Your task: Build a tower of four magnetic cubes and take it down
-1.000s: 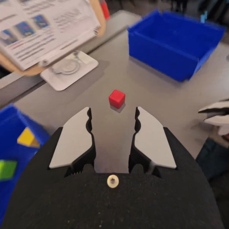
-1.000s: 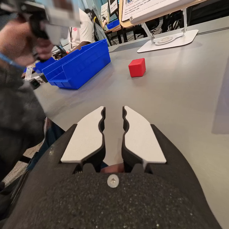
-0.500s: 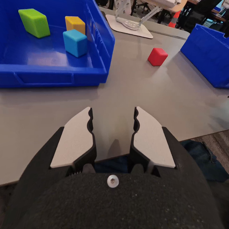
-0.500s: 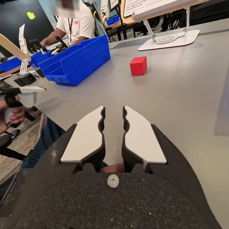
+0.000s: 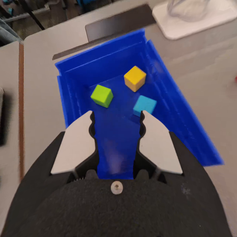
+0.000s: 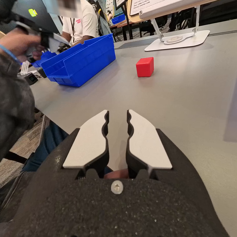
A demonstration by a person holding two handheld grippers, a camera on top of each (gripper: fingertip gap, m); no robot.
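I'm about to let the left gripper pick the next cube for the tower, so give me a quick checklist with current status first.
1. Left gripper open and empty: ok, jaws spread wide.
2. Cubes left in the blue bin: ok, green cube, yellow cube and light blue cube, none touching.
3. Gripper aligned on one cube: not ok, the gap points between them.
4. Base in place: ok, red cube sits alone on the table.
5. Right gripper out of the way: ok, empty, short of the red cube.
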